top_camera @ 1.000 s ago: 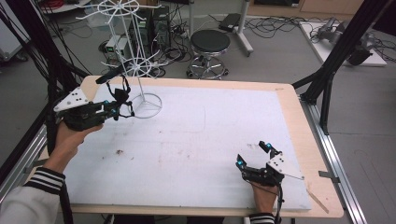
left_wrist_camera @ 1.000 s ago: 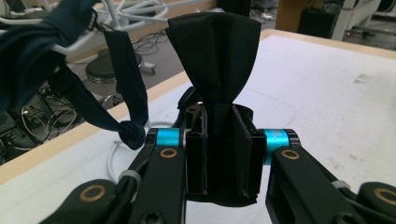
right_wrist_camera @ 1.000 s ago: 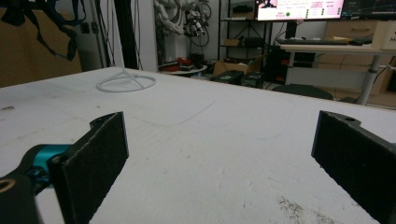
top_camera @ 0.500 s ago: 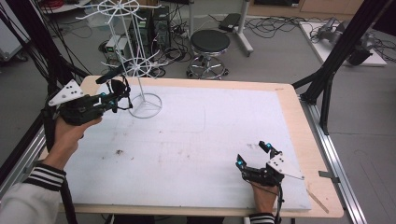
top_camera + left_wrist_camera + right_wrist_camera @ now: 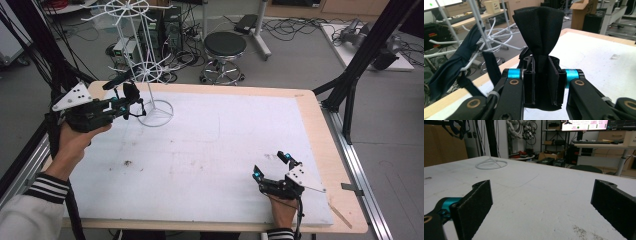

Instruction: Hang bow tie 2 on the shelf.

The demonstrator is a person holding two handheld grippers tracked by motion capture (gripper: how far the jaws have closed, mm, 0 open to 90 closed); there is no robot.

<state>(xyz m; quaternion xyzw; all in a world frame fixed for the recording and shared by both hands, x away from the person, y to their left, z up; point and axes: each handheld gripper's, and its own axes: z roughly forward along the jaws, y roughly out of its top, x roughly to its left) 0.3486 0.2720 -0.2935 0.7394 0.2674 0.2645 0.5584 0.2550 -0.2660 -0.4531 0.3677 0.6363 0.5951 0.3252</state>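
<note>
Two claws in my feeds. My left claw (image 5: 131,100) is clenched on a folded black cloth (image 5: 539,30), whose bunched end fans out above the pads, lifted off the white surface (image 5: 210,145) at its far left corner, just beside the white wire rack (image 5: 145,60). A second dark cloth (image 5: 451,67) is draped over one of the rack's lower arms. My right claw (image 5: 272,166) rests on the near right part of the surface, jaws spread wide with nothing between them.
</note>
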